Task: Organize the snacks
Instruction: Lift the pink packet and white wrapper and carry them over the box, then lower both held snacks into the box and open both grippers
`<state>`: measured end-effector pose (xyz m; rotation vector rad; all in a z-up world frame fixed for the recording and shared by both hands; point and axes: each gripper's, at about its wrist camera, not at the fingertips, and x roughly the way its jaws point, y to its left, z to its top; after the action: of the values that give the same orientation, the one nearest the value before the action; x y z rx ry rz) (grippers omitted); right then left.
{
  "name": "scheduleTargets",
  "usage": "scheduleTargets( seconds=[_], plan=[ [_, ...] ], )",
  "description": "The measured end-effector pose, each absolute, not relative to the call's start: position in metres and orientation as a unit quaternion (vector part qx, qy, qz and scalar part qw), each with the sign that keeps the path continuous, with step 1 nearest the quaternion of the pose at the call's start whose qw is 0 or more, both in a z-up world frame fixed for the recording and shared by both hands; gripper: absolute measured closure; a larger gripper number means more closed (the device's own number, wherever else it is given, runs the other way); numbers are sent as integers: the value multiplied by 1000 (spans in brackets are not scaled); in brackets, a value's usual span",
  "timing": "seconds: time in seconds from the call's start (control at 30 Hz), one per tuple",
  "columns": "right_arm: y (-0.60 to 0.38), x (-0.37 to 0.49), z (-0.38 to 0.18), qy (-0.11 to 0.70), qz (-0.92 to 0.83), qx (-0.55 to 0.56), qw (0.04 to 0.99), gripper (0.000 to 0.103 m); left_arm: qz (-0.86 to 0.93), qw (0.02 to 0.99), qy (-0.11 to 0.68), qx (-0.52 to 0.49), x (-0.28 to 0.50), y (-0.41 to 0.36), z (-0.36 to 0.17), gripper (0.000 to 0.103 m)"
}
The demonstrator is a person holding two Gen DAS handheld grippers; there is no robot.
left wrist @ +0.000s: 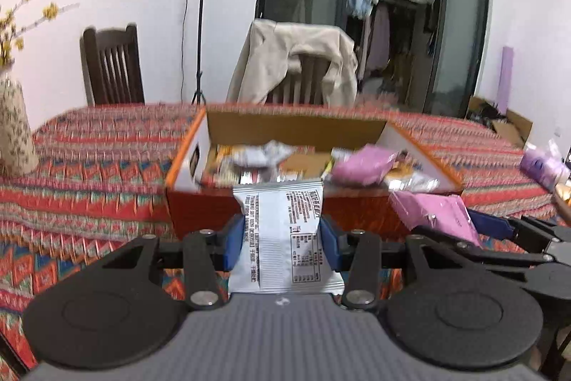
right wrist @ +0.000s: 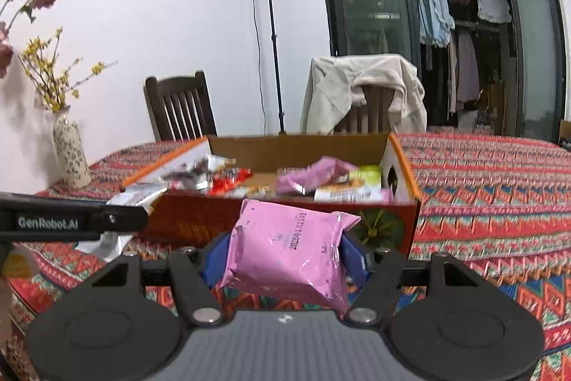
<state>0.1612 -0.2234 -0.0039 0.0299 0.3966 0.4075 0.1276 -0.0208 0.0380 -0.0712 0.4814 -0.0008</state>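
An open cardboard box [left wrist: 249,206] with an orange rim and red front stands on the patterned tablecloth, holding several snack packets; it also shows in the right wrist view [right wrist: 200,220]. My left gripper [left wrist: 282,231] is shut on a silver-white snack packet [left wrist: 282,238], held just before the box's front wall. My right gripper [right wrist: 285,256] is shut on a pink snack packet [right wrist: 289,256], also in front of the box. The pink packet and right gripper show at the right of the left wrist view [left wrist: 439,213]. The left gripper's arm crosses the left of the right wrist view [right wrist: 71,222].
A patterned vase [right wrist: 71,156] with flowers stands at the table's far left. Two dark wooden chairs [right wrist: 180,106] stand behind the table, one draped with a beige jacket [right wrist: 364,91]. A light stand [right wrist: 273,34] is by the wall. A purple packet [left wrist: 542,163] lies at the right.
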Motion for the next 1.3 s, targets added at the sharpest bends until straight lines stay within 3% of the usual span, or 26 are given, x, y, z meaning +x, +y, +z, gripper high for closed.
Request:
scheduleTargets(
  seconds=[0.63,1.3],
  plan=[
    [-209,214,62,139,174,16,975,37,39,982,179,-50,192,-27,89,57],
    [-216,299,17,177,179,82,964,37,73,973,211,-50,270,-14,39,57]
  ],
)
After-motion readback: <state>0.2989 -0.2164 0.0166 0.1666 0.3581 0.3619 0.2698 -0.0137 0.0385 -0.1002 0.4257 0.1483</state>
